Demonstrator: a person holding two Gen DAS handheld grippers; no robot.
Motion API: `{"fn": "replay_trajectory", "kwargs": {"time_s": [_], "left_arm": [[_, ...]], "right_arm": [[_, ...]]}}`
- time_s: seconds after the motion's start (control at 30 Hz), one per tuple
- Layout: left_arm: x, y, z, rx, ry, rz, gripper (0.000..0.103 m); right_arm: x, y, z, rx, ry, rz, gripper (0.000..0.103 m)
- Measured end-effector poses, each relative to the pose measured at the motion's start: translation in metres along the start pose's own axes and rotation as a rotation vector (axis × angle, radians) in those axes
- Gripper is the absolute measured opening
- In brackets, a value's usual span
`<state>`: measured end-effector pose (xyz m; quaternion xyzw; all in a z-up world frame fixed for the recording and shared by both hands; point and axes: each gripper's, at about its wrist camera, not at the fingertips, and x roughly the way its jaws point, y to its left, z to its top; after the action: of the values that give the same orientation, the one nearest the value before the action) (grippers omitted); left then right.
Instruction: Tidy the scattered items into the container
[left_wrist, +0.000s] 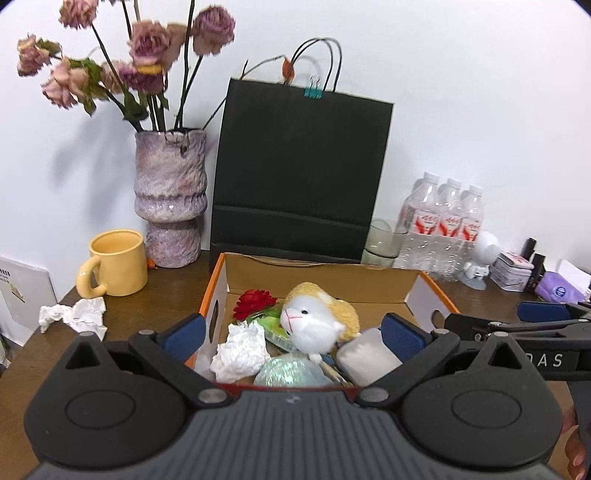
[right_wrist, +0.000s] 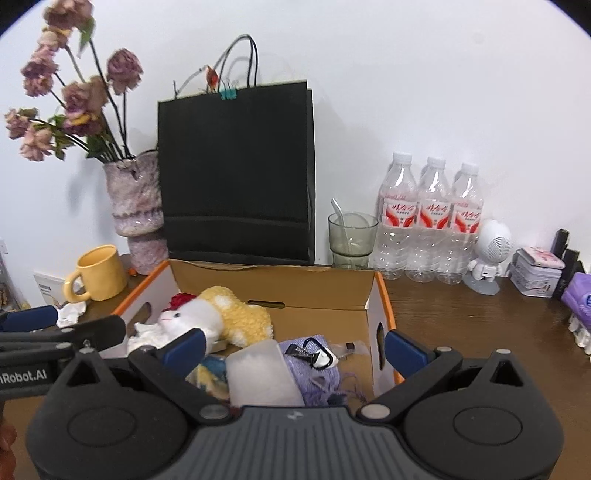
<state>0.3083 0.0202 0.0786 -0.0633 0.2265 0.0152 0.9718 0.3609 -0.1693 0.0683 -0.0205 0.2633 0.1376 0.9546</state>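
An open cardboard box (left_wrist: 317, 275) with orange edges stands on the brown table; it also shows in the right wrist view (right_wrist: 273, 284). Inside lie a white and yellow plush toy (left_wrist: 317, 317), a red flower (left_wrist: 255, 301), a crumpled white tissue (left_wrist: 242, 350), a shiny teal item (left_wrist: 288, 371) and a white pouch (left_wrist: 367, 356). The right wrist view also shows a purple cloth (right_wrist: 317, 365) with a black carabiner. My left gripper (left_wrist: 293, 332) is open and empty over the box's near edge. My right gripper (right_wrist: 295, 345) is open and empty, also over the box. Another crumpled tissue (left_wrist: 75, 314) lies on the table left of the box.
A yellow mug (left_wrist: 114, 262), a purple vase (left_wrist: 170, 195) of dried flowers and a black paper bag (left_wrist: 299, 173) stand behind the box. A glass (right_wrist: 351, 240), water bottles (right_wrist: 430, 218), a white robot figure (right_wrist: 487, 254) and a tin (right_wrist: 535, 273) are at the right.
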Motion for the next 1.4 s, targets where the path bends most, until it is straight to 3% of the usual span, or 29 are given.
{"fn": "replay_trajectory", "kwargs": {"time_s": [0.67,1.0,1.4], "left_arm": [[-0.115,-0.011,-0.025,0.028,-0.02,0.037,0.103],[-0.141,-0.017,-0.042,0.042,-0.015,0.057,0.103],[-0.155,-0.026,-0.049,0.066,-0.03,0.046,0.103]], "right_arm": [[-0.13,0.009,-0.033,0.009,-0.053,0.036,0.103],[-0.16,0.016,-0.058,0.005,-0.056,0.035,0.103],[-0.175,0.015,-0.064,0.003,-0.073,0.026,0.103]]}}
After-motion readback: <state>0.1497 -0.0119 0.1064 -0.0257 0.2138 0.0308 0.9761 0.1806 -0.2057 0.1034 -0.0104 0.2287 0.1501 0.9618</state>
